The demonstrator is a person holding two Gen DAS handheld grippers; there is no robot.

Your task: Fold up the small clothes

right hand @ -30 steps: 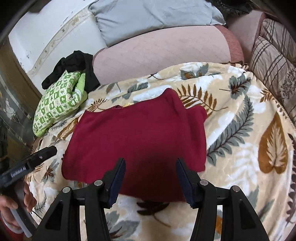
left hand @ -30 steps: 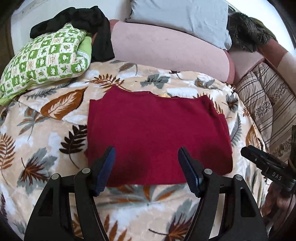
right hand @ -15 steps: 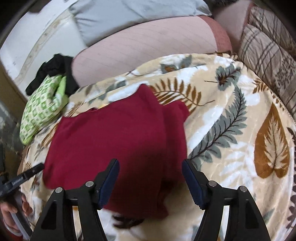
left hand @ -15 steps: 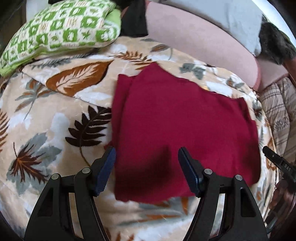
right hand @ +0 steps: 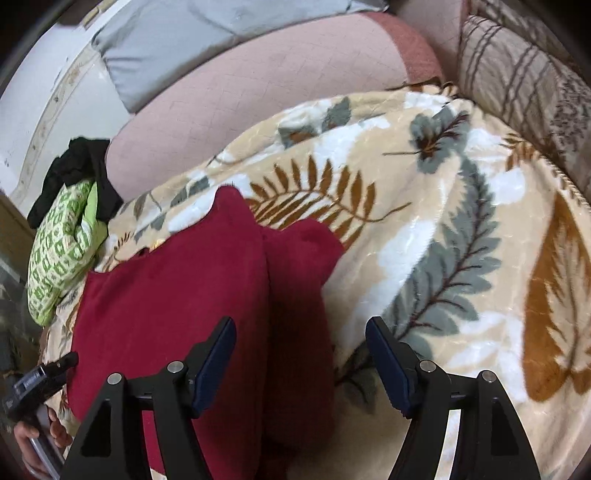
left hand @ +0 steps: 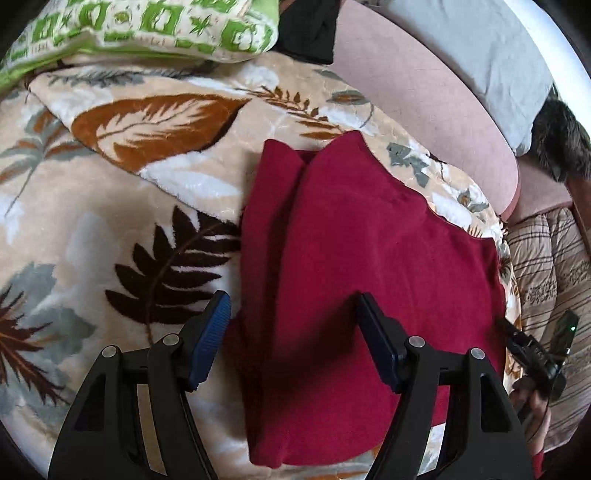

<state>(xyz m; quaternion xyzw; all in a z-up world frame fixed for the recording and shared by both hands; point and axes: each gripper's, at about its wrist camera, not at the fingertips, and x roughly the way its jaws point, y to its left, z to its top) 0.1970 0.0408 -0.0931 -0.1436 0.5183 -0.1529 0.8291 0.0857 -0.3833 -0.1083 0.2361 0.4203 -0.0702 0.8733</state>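
On the leaf-print blanket (left hand: 110,229) the dark red garment (left hand: 351,258) is seen spread flat, one side strip folded inward along each edge. Over its left edge the left gripper (left hand: 293,332) is held, jaws apart: one blue pad sits above the blanket just beside the cloth, the other above the red fabric, and nothing is clamped. Over the garment's opposite edge the right gripper (right hand: 301,362) is poised, jaws likewise apart, one pad above the folded strip of the garment (right hand: 177,295), the other above the blanket (right hand: 461,240); whether the pads touch the cloth cannot be told. Beyond the garment, the green patterned pillow (left hand: 147,29) is shown close up in the left wrist view, with black clothing (left hand: 310,33) beside it. Only in the right wrist view are the white wall (right hand: 44,103) and the full striped cushion (right hand: 524,81) taken in. Each view catches the other gripper at its margin, held by a hand (right hand: 37,435).
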